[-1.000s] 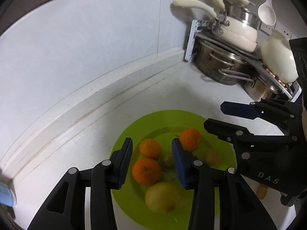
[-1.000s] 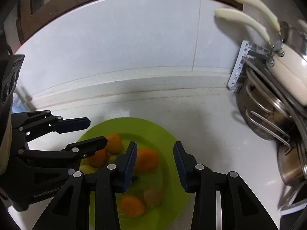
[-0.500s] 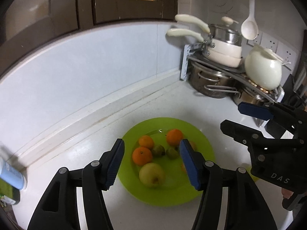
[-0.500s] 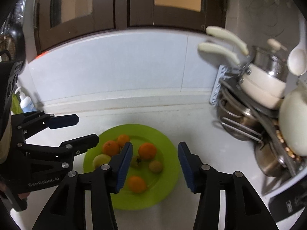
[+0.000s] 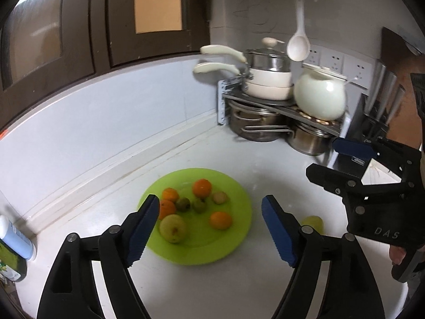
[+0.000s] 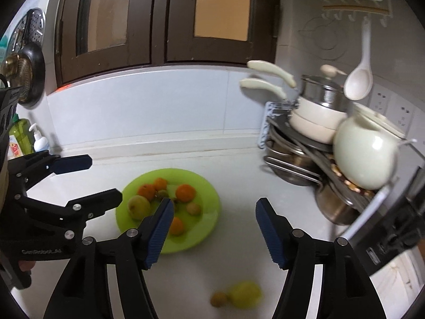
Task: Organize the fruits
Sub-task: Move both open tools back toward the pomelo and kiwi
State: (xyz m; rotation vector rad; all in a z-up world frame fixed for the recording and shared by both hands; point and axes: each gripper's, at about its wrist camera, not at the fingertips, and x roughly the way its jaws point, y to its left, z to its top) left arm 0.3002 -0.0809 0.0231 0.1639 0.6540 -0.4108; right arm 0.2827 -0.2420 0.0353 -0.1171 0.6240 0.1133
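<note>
A lime-green plate (image 5: 239, 212) (image 6: 209, 207) lies on the white counter and holds several oranges, a yellow-green apple (image 5: 172, 228) (image 6: 138, 205) and a few small brownish fruits. Off the plate, near the counter's front, lie a yellow fruit (image 6: 245, 297) (image 5: 313, 223) and a small brown one (image 6: 219, 299). My left gripper (image 5: 209, 232) hangs above and in front of the plate, its jaws opening with nothing between them. My right gripper (image 6: 212, 235) stands beside it to the right, its jaws also opening and empty. Each gripper shows in the other's view, the left gripper (image 6: 90, 178) and the right gripper (image 5: 322, 159).
A corner rack (image 5: 265, 106) at the back right carries cream pans, steel pots and a white round pot (image 5: 320, 97); a white ladle (image 5: 298, 45) hangs above. Soap bottles (image 6: 39, 139) stand at the far left by the wall. Dark cabinet doors run above the backsplash.
Both grippers have drawn back and up from the plate, which now looks smaller and farther. Both pairs of jaws have spread wider. The loose fruits at the counter's front have come into view.
</note>
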